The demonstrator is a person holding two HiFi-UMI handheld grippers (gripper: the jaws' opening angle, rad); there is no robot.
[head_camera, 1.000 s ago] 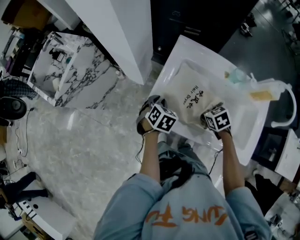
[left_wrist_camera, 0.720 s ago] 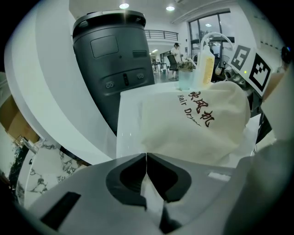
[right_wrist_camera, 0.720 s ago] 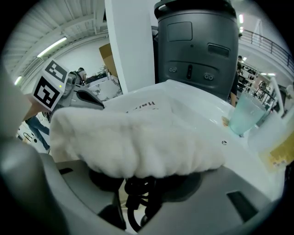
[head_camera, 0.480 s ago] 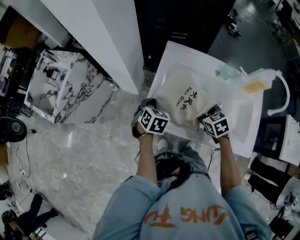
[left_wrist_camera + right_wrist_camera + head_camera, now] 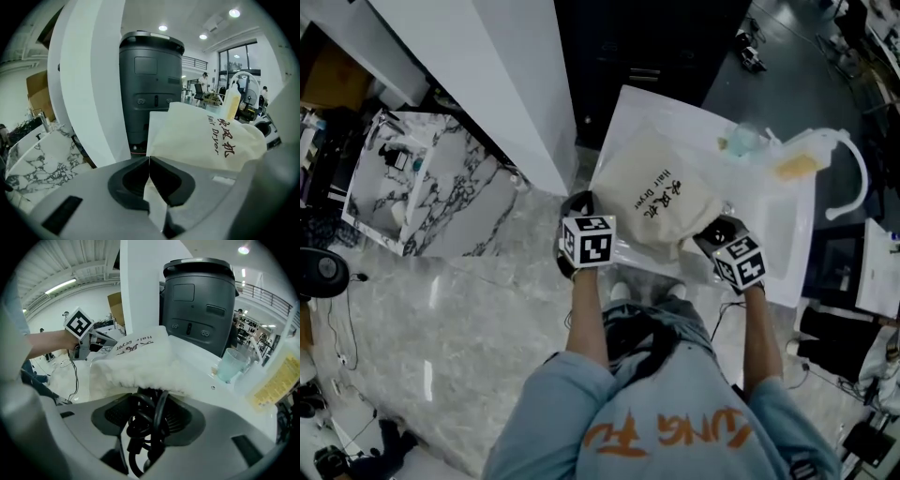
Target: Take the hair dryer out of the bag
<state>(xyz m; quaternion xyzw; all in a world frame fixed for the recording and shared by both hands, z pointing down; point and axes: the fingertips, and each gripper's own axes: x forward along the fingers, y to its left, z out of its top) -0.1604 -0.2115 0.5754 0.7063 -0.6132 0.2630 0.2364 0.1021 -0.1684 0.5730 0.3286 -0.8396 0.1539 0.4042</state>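
Fingers (image 5: 180,416) around coiled black cord (image 5: 146,426) under cream bag (image 5: 140,363).

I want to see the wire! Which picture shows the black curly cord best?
The right gripper view: the black coiled cord sits bunched between the right gripper's jaws, poking from the cream cloth bag. The head view hides it under that gripper, and the left gripper view shows the bag but no cord.

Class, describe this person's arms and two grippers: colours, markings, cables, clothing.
Left gripper and right gripper: pale grey bodies, black fingers, each topped by a white cube with black square markers. Thin dark cables hang by the wrists. Light blue top, orange lettering, forearms bare.
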